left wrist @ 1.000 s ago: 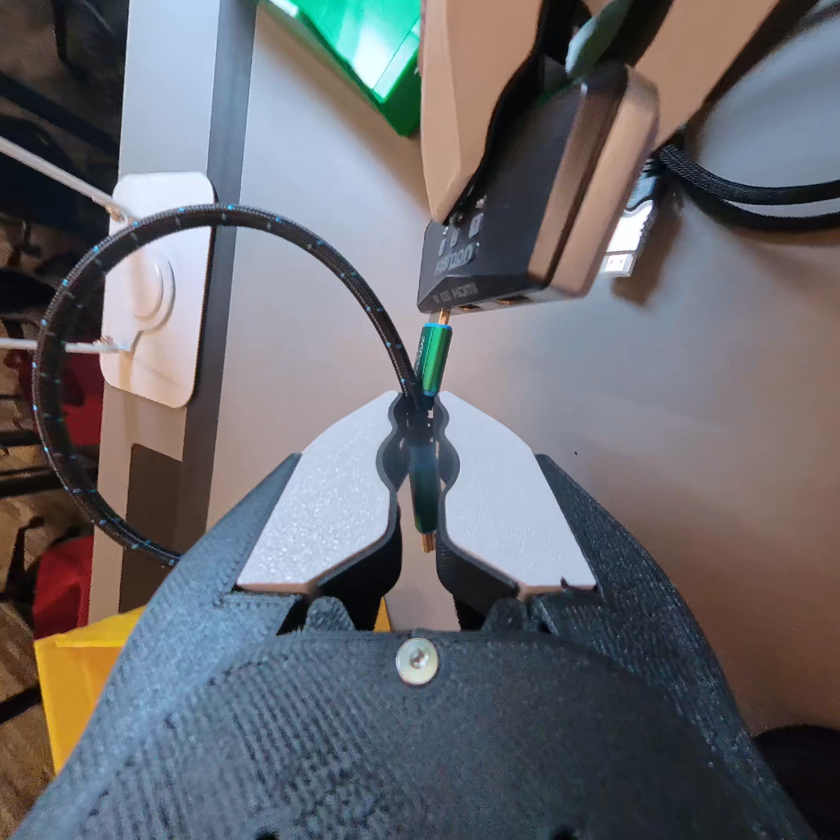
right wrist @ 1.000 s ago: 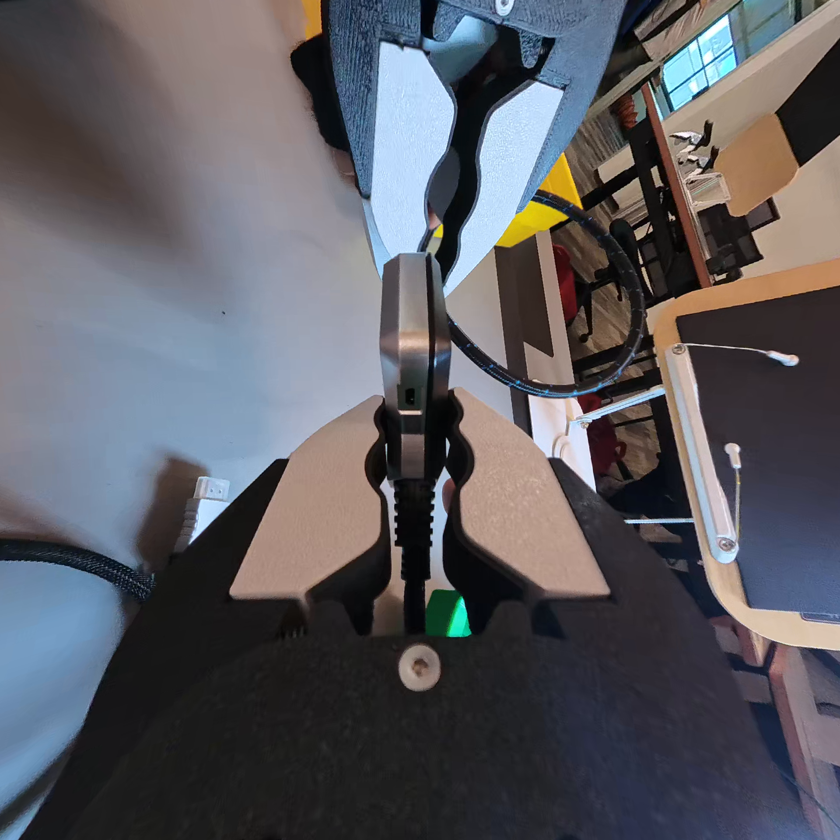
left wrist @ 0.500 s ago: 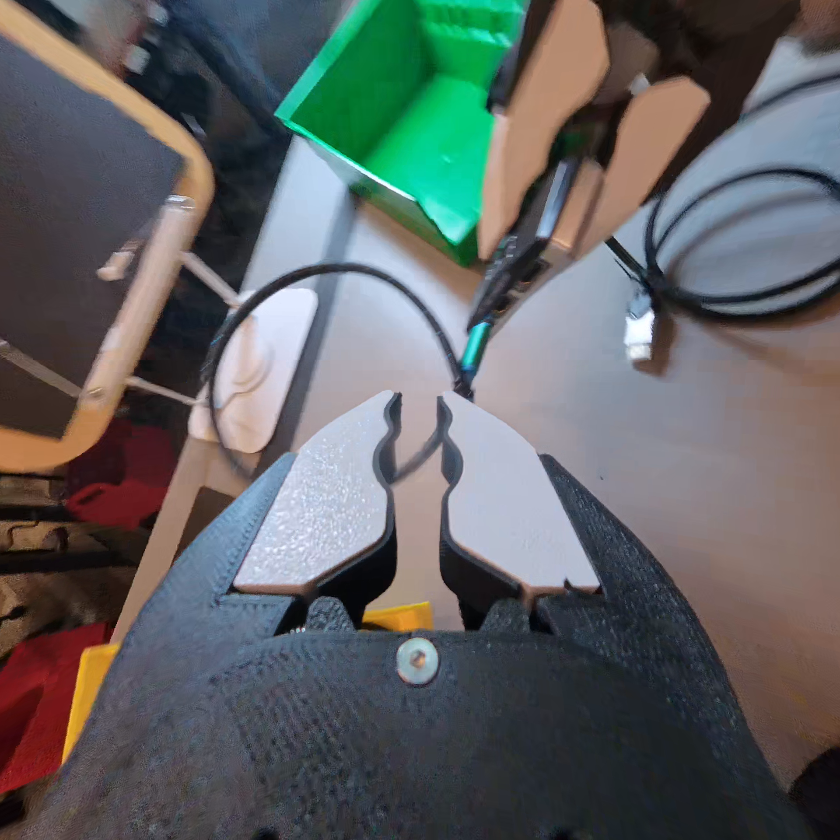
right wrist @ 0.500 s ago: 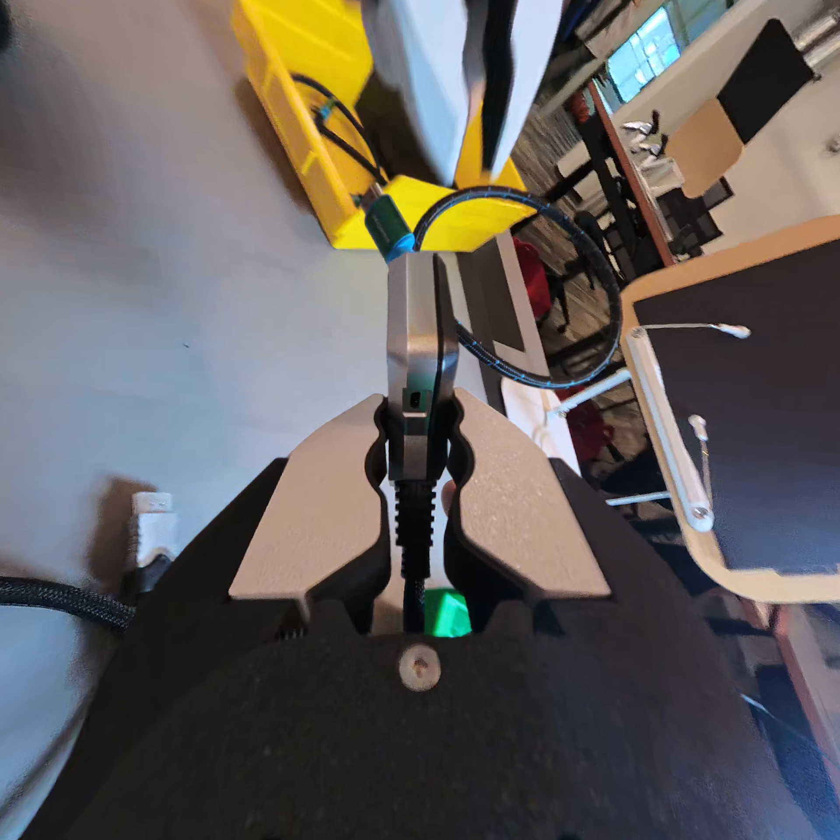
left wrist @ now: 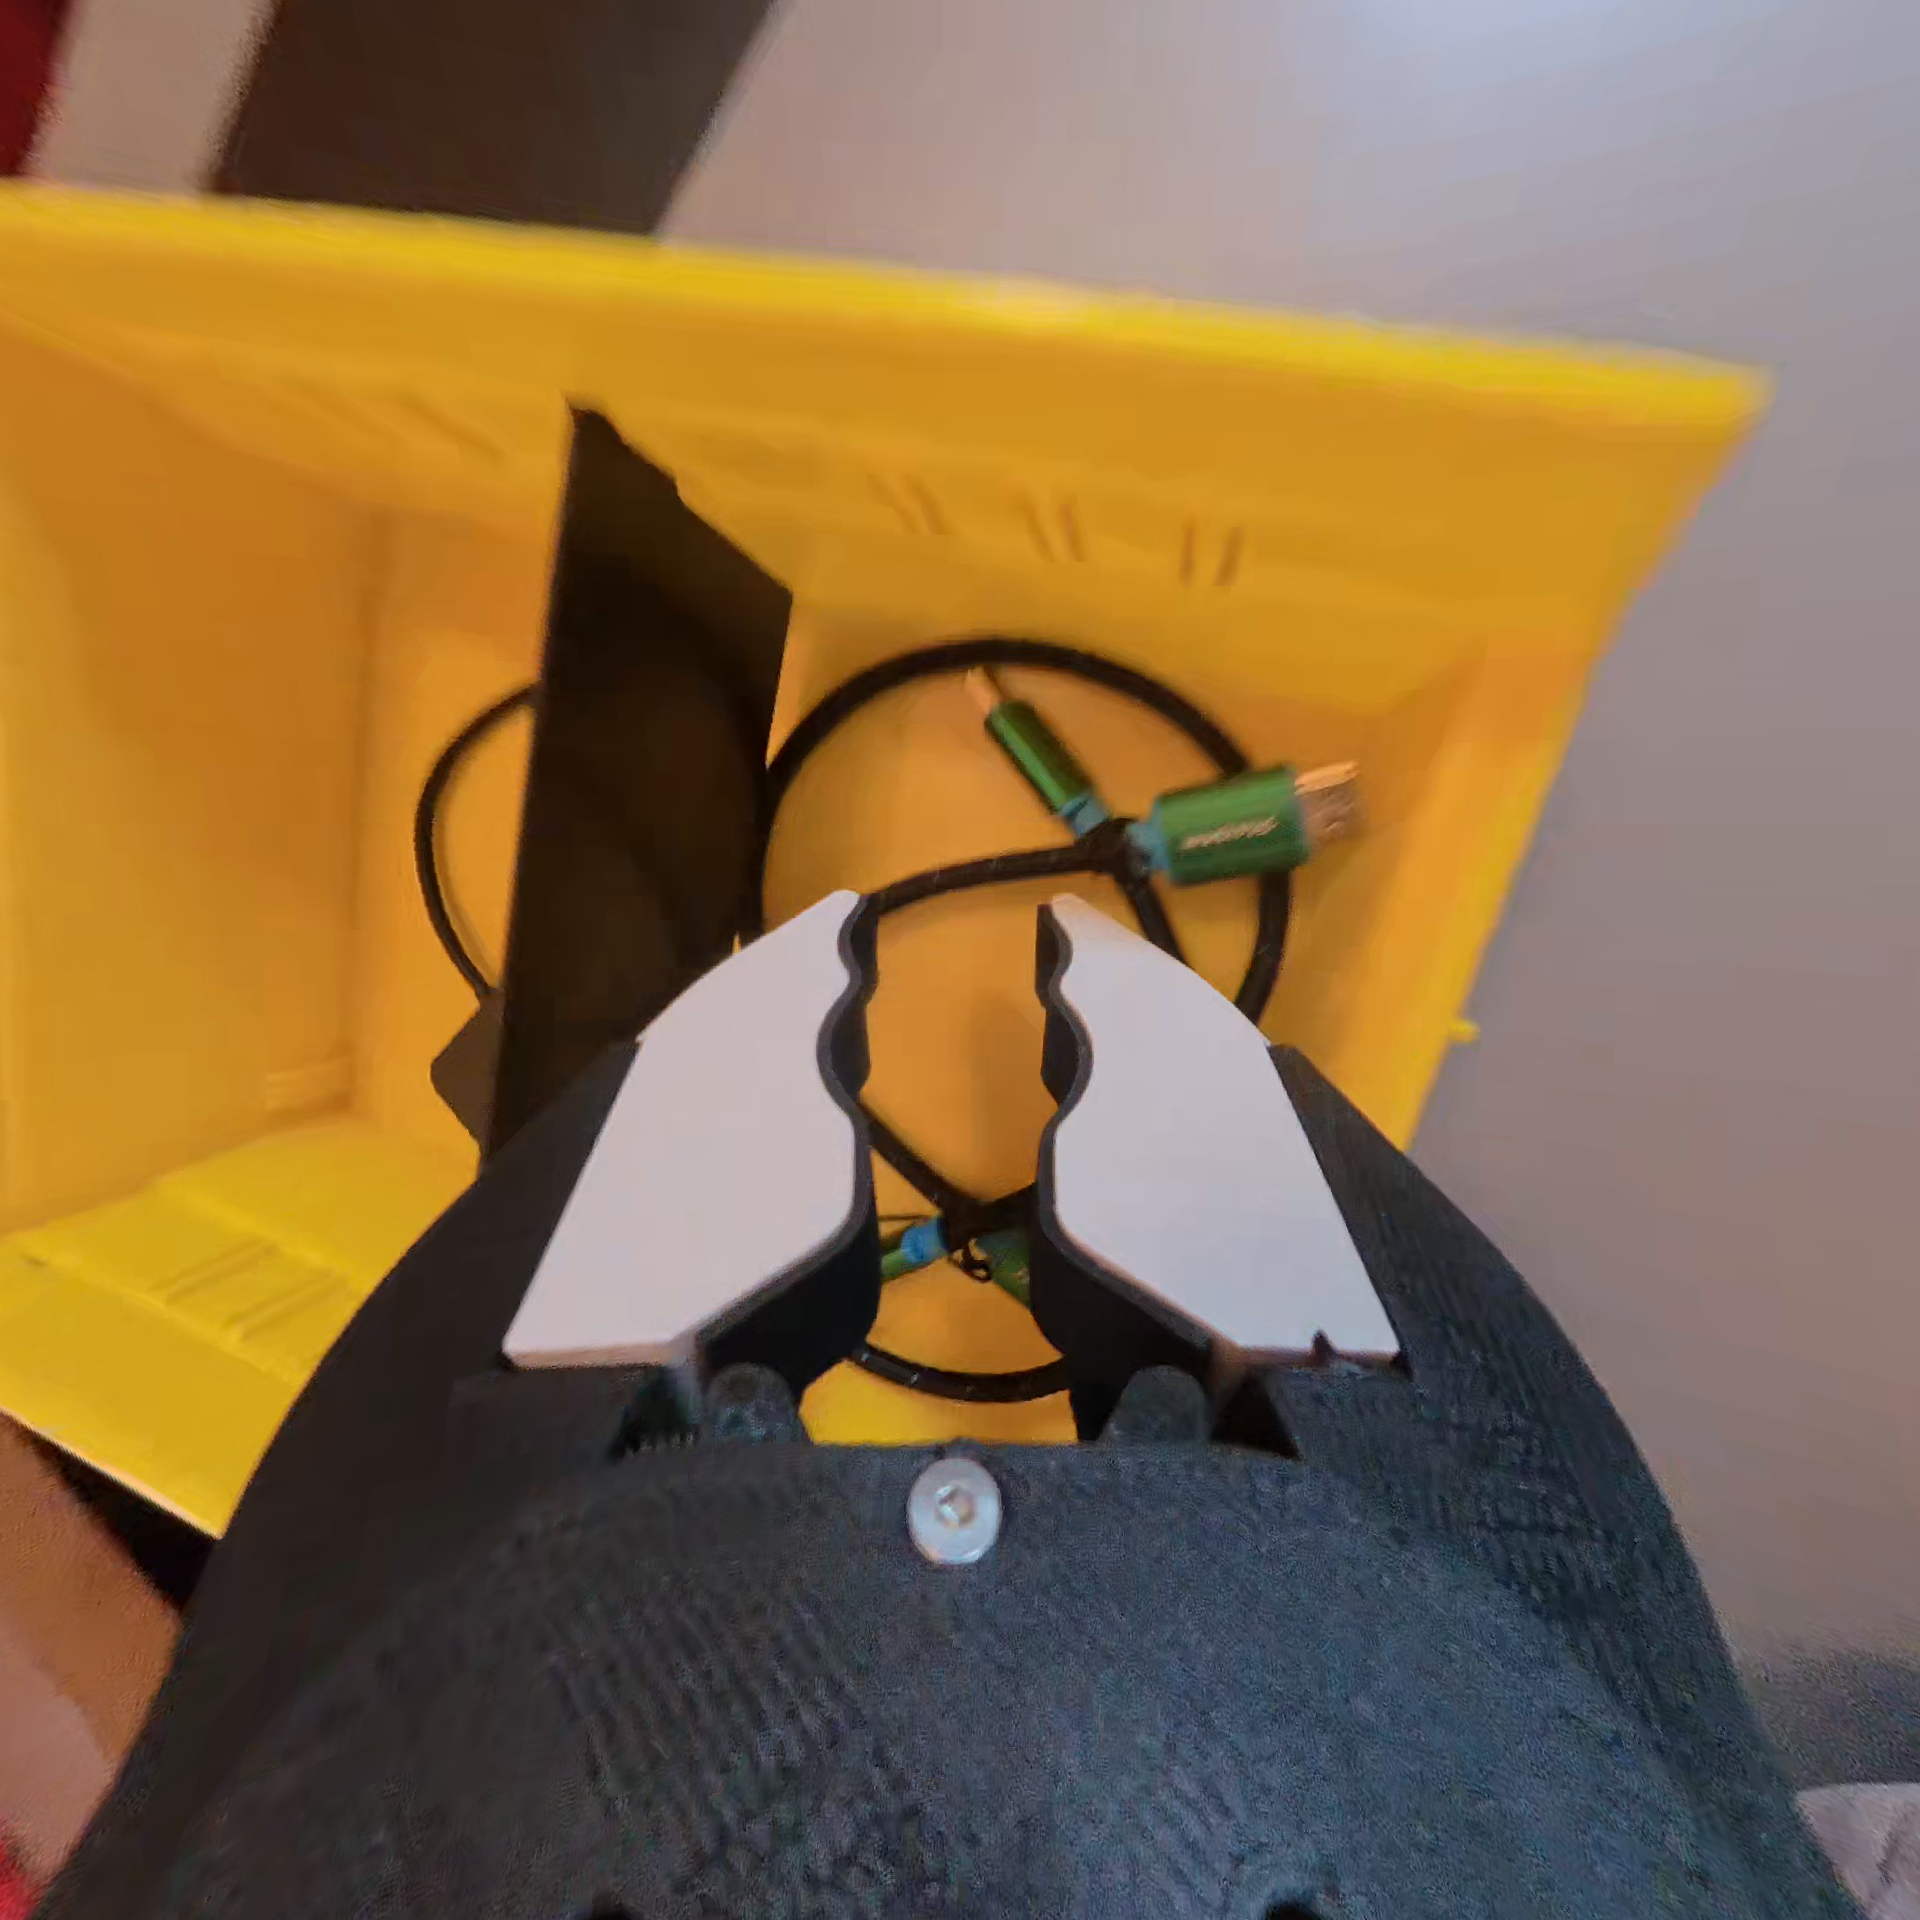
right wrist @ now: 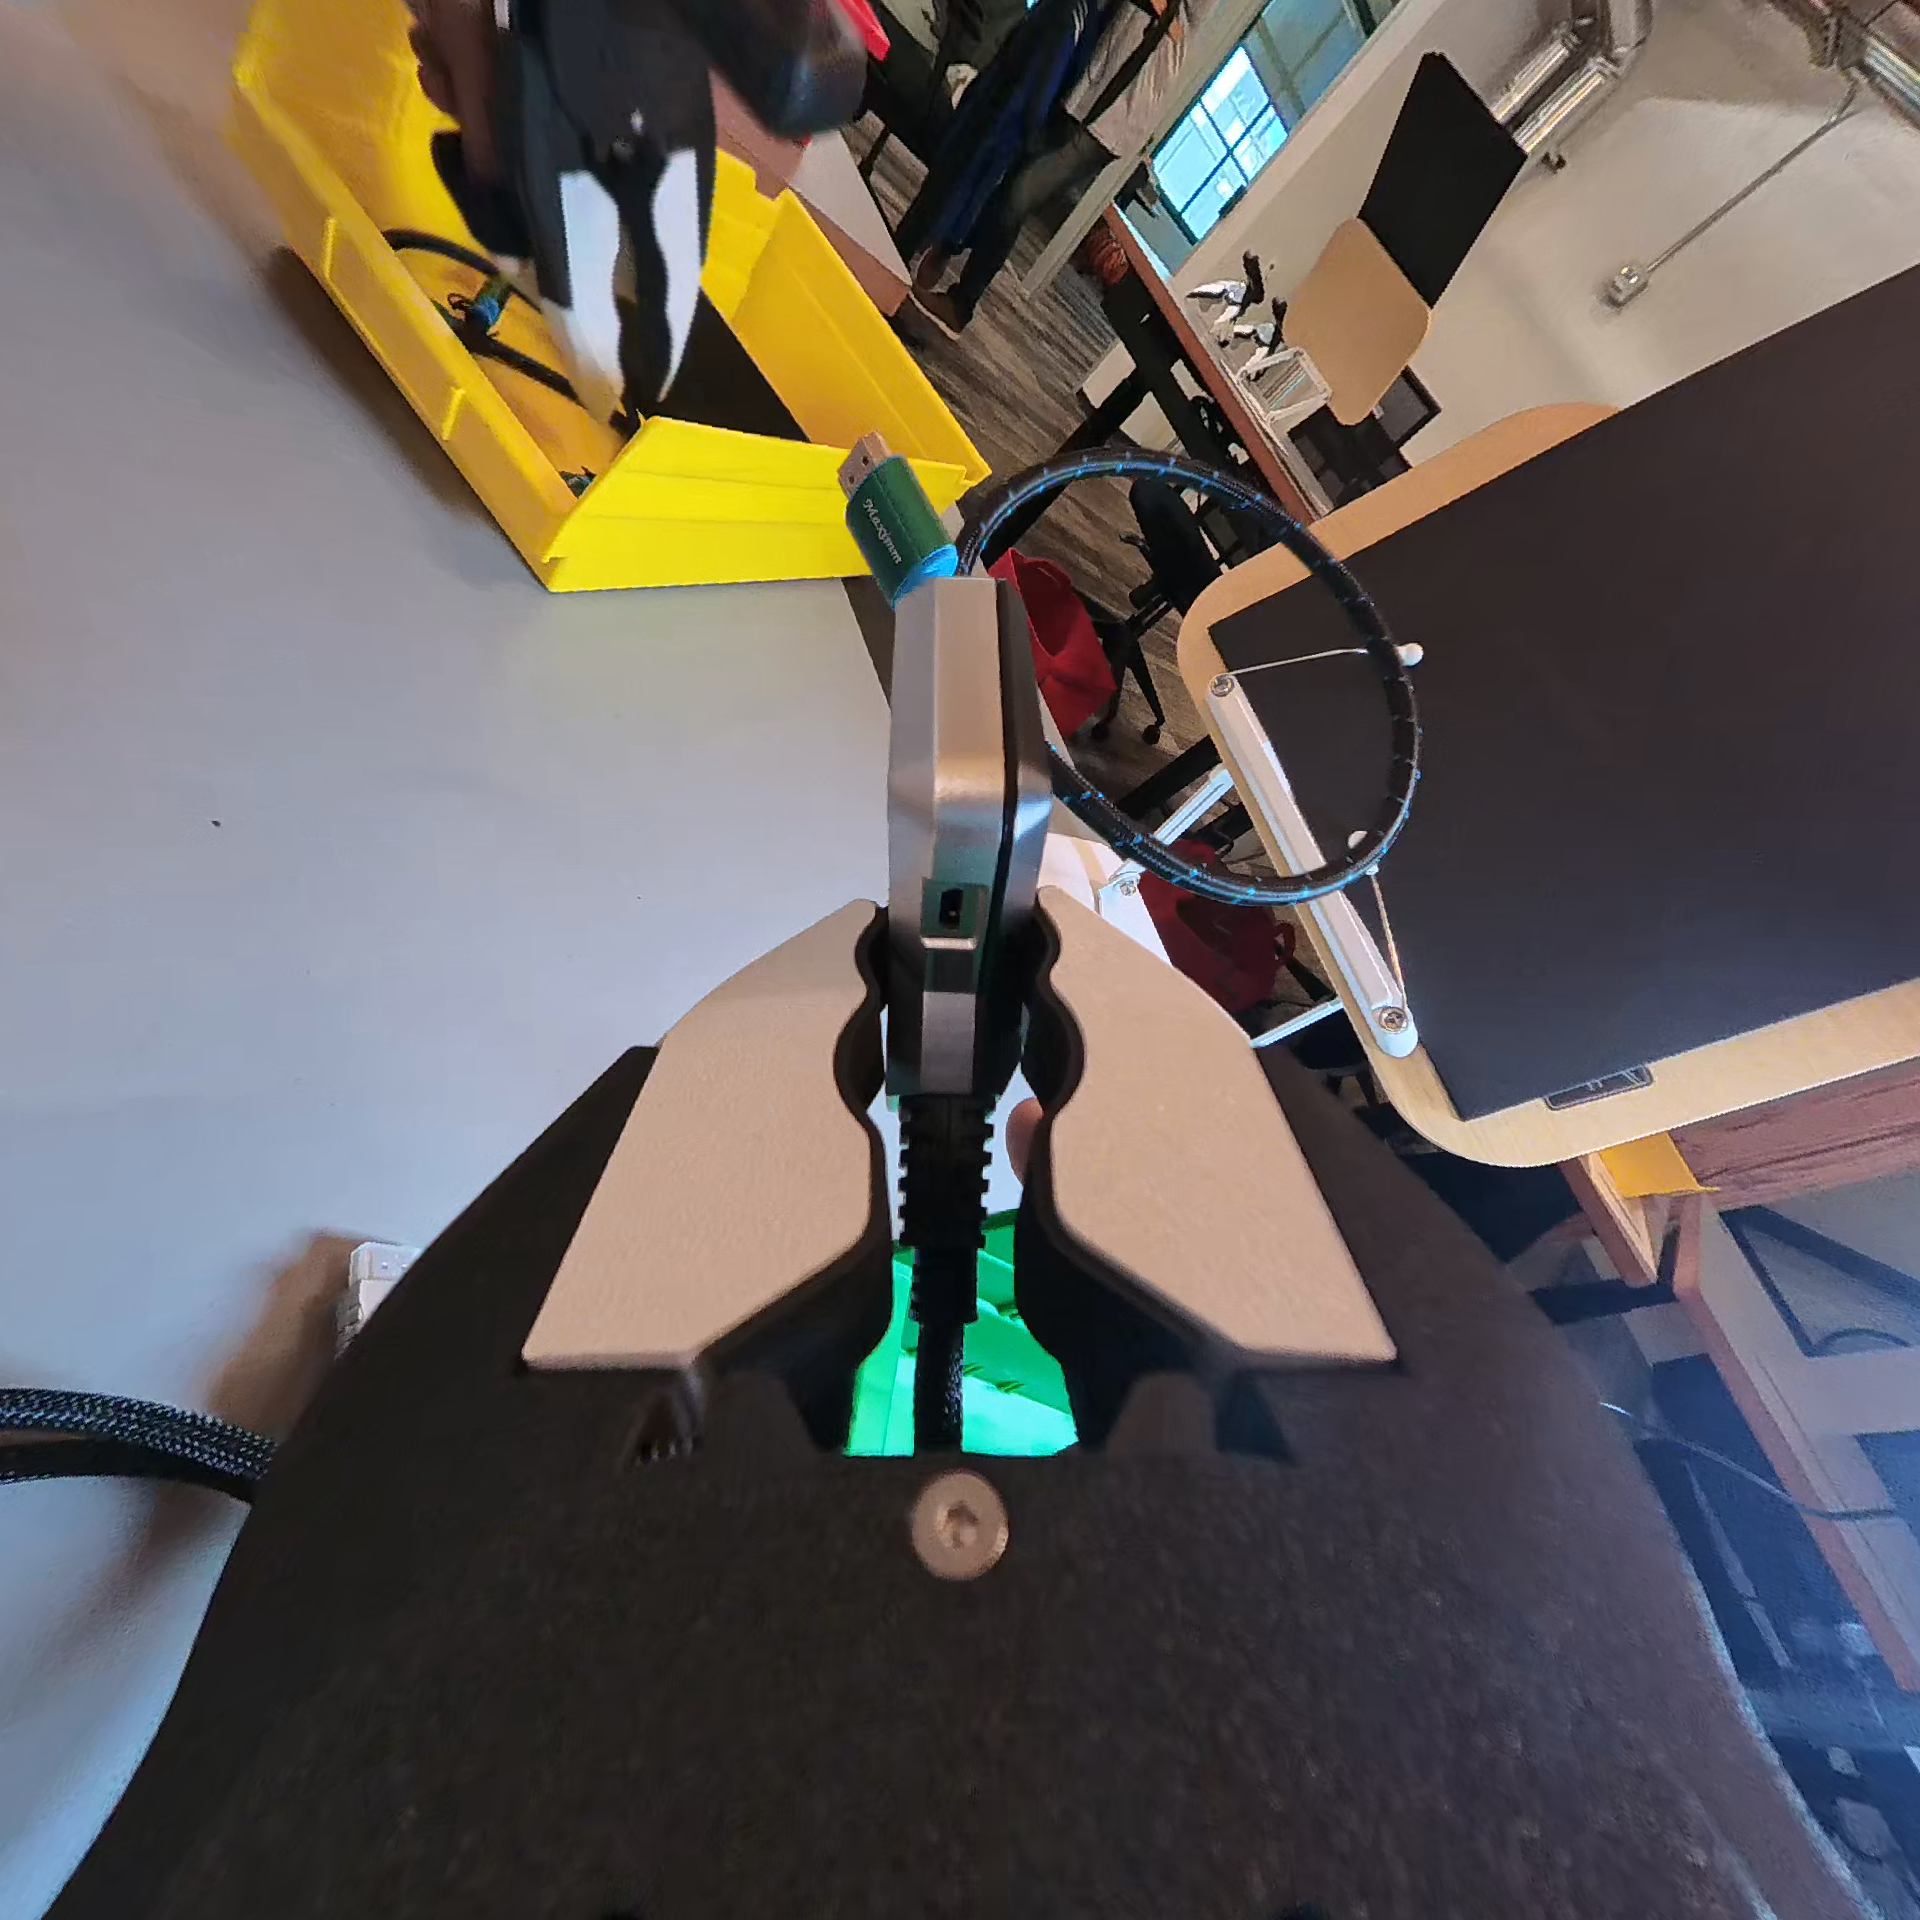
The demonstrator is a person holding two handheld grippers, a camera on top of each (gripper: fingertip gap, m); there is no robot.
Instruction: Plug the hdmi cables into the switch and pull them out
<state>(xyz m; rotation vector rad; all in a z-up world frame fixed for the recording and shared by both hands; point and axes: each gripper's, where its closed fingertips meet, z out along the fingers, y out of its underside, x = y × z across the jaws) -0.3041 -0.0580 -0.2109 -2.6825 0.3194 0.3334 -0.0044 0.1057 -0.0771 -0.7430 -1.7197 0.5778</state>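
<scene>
My right gripper (right wrist: 958,914) is shut on the grey switch (right wrist: 951,748) and holds it edge-on above the table. A short black braided cable (right wrist: 1392,665) loops from behind the switch. Its free green plug (right wrist: 896,525) sticks up at the switch's far end. Where the cable meets the switch is hidden. My left gripper (left wrist: 951,914) is open and empty over the yellow bin (left wrist: 1039,343). In the bin lie coiled black cables (left wrist: 1257,935) with green plugs (left wrist: 1226,826). The left gripper also shows in the right wrist view (right wrist: 623,281), above the bin (right wrist: 707,499).
A black divider (left wrist: 644,748) stands upright in the bin. A green bin (right wrist: 977,1392) lies under my right gripper. A black braided cable (right wrist: 125,1439) with a white plug (right wrist: 374,1278) lies on the grey table (right wrist: 312,831). A dark-topped table (right wrist: 1662,727) stands beyond the edge.
My left gripper let go of the cable at the switch, opened wider and swung away to above the yellow bin. My right gripper kept hold of the switch, with the cable hanging from it.
</scene>
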